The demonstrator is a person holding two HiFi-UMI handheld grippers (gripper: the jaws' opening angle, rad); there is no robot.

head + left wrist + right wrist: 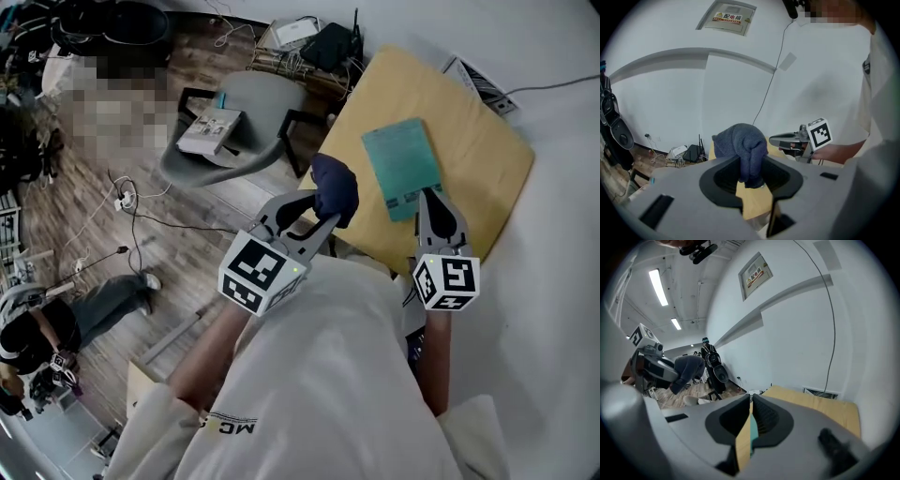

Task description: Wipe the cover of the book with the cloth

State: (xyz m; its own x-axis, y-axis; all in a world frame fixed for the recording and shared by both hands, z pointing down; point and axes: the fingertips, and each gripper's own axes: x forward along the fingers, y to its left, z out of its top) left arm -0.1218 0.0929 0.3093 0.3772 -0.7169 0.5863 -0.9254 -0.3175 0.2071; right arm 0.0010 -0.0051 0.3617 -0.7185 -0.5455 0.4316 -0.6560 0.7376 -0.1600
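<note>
A teal book (403, 164) lies flat on a tan yellow tabletop (478, 131). My right gripper (433, 199) is at the book's near edge, its jaws shut on that edge. In the right gripper view a thin teal strip of the book (752, 433) shows between the nearly closed jaws of the right gripper (751, 416). My left gripper (323, 210) is shut on a bunched dark blue cloth (335, 187) and hovers off the table's left edge, left of the book. The cloth (743, 150) bulges above the left gripper (751, 177).
A grey chair (239, 127) with a booklet on its seat stands left of the table. A black router and cables (323, 42) lie on the floor at the far edge. A white wall (562, 244) borders the table's right side. A person (47, 328) crouches far left.
</note>
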